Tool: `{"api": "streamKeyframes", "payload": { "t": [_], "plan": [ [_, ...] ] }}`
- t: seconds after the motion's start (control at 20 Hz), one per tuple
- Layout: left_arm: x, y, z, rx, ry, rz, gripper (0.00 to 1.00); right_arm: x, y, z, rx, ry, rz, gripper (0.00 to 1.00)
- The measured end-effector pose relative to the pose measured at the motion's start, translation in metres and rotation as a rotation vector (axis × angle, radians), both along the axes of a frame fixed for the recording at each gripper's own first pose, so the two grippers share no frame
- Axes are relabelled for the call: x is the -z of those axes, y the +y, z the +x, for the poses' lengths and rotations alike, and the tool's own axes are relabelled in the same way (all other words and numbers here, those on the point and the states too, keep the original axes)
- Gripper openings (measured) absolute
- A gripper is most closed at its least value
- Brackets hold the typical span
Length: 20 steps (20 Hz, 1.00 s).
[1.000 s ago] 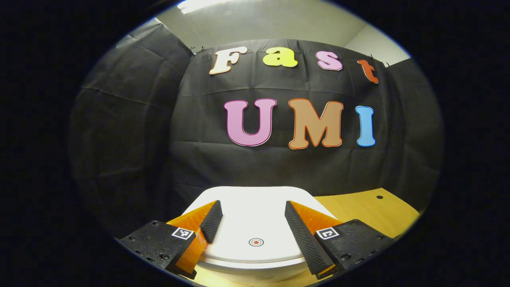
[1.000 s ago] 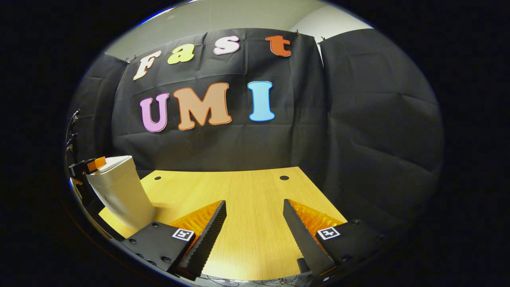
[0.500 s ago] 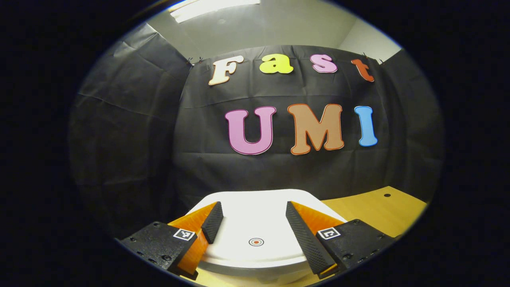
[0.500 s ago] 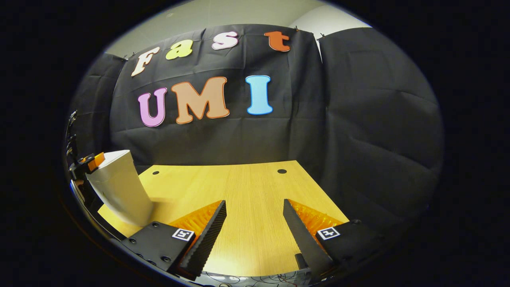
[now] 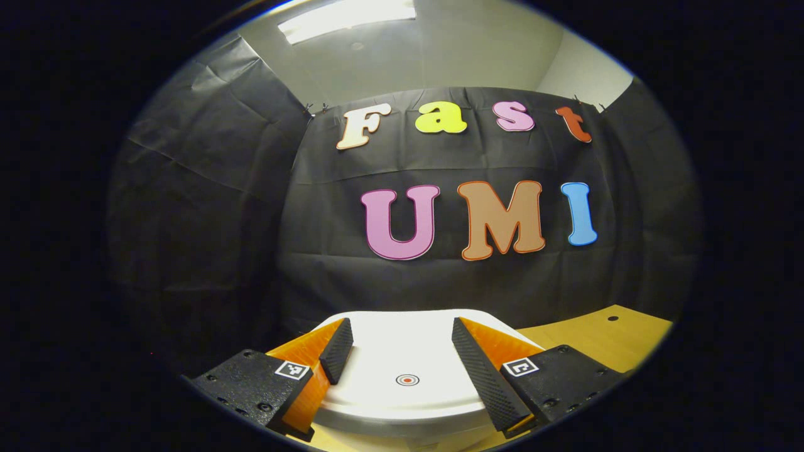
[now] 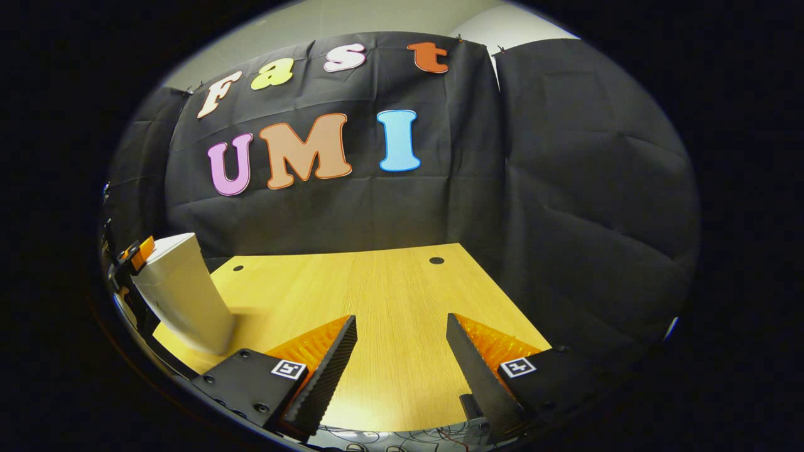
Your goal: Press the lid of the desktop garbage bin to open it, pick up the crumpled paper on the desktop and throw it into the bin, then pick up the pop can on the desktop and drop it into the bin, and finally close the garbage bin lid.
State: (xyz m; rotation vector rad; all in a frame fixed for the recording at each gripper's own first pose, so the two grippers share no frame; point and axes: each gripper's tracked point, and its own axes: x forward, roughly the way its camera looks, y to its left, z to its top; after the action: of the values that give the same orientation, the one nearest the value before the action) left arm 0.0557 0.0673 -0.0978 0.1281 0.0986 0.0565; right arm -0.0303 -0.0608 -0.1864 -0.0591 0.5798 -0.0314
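we are hovering the left gripper [image 5: 402, 351] over the shut bin [image 5: 402, 402], jaws spread, nothing pinched.

we are looking at a smooth white lid [image 5: 402, 351], gently domed and rounded, with a small ringed dot [image 5: 407, 380] near its front edge; we are judging it stiff, slick plastic on a light bin that may skid, so a press on that dot suits it better than a grip. in the right gripper view the bin [image 6: 179, 295] is standing at the left of the wood-grain desk [image 6: 389, 295], and the right gripper [image 6: 402, 351] is hanging well apart, jaws spread over bare wood.
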Motion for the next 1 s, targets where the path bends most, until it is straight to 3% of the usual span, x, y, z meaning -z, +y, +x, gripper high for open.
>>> {"api": "streamKeyframes", "payload": {
  "t": [0.5, 0.9, 1.0],
  "plan": [
    [0.002, 0.001, 0.000, 0.002, 0.011, -0.003, 0.95, 0.014, 0.008, 0.011, -0.025, 0.038, 0.012, 0.96],
    [0.020, 0.001, -0.002, -0.012, 0.181, -0.011, 0.96, 0.006, 0.020, 0.020, -0.067, 0.011, 0.045, 0.96],
    [0.015, 0.002, -0.003, -0.007, 0.174, 0.004, 0.96, 0.001, 0.021, 0.022, -0.082, -0.007, 0.048, 0.96]
  ]
}}
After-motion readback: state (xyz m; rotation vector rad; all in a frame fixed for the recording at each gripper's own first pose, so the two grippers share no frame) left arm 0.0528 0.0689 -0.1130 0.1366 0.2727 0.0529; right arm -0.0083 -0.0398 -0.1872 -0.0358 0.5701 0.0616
